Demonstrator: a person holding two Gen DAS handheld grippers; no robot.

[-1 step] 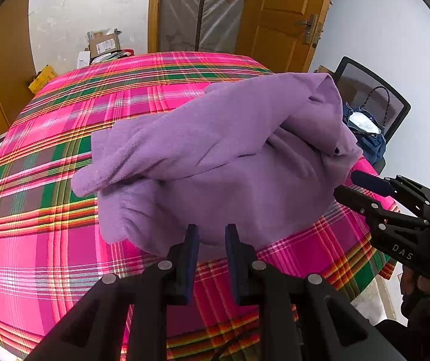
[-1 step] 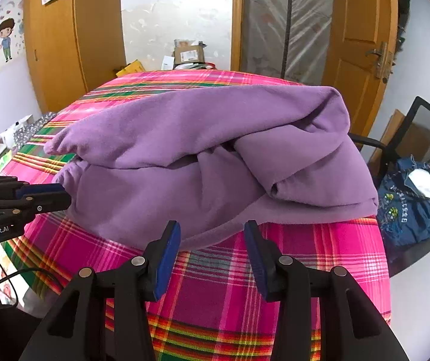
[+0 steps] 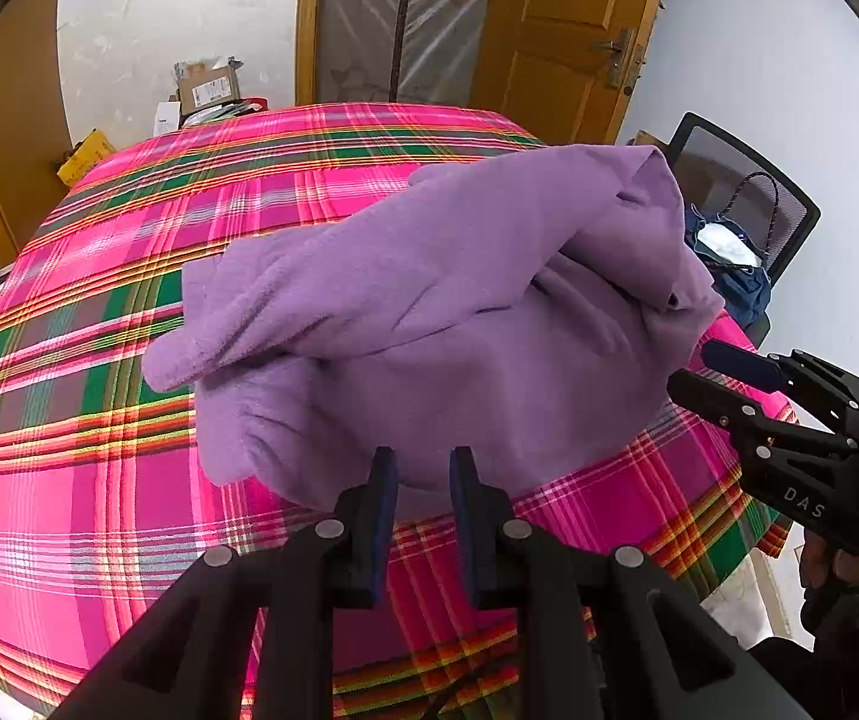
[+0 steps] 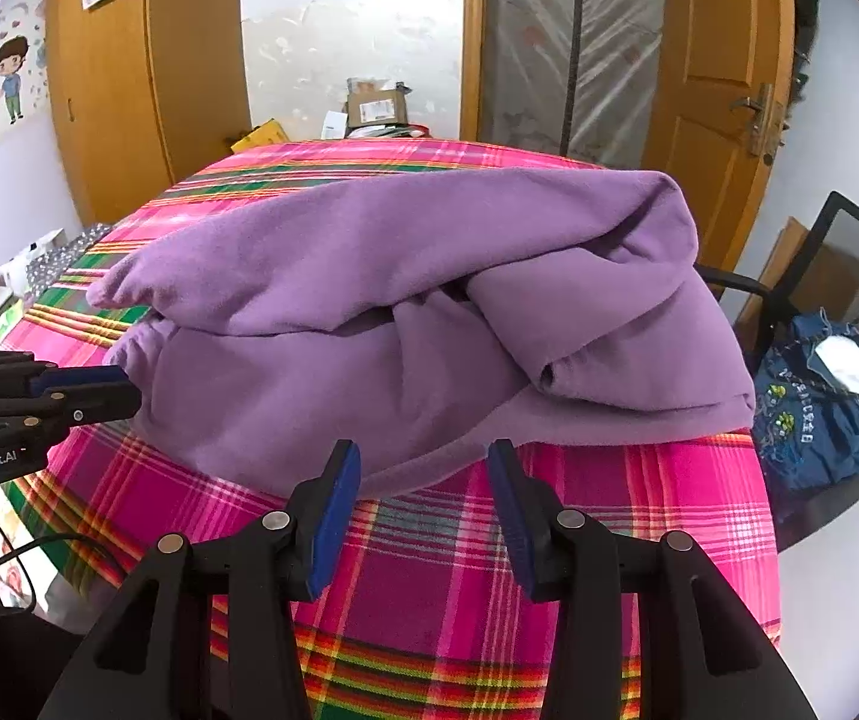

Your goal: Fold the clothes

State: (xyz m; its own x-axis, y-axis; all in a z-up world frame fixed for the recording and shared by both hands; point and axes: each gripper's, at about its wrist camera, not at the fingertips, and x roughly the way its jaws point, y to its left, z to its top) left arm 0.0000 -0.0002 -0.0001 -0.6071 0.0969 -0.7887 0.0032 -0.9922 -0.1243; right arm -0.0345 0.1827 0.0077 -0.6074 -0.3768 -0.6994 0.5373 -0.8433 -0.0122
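Observation:
A purple fleece garment [image 3: 459, 300] lies loosely folded and bunched on a round table under a pink plaid cloth [image 3: 99, 480]; a sleeve-like flap is draped across its top. My left gripper [image 3: 423, 456] hovers at the garment's near hem, jaws a narrow gap apart, no cloth pinched between them. In the right wrist view the garment [image 4: 399, 300] fills the middle, and my right gripper [image 4: 423, 450] stands open at its front edge with nothing gripped. Each gripper shows in the other's view: the right gripper [image 3: 705, 369] by the garment's right side, the left gripper [image 4: 123, 387] by its left end.
A black mesh chair [image 3: 747, 204] with a blue bag [image 4: 813, 408] stands just off the table's right edge. Wooden doors [image 4: 723, 90] and a cardboard box [image 3: 207, 87] are behind the table. A person's hand [image 3: 849, 570] holds the right gripper.

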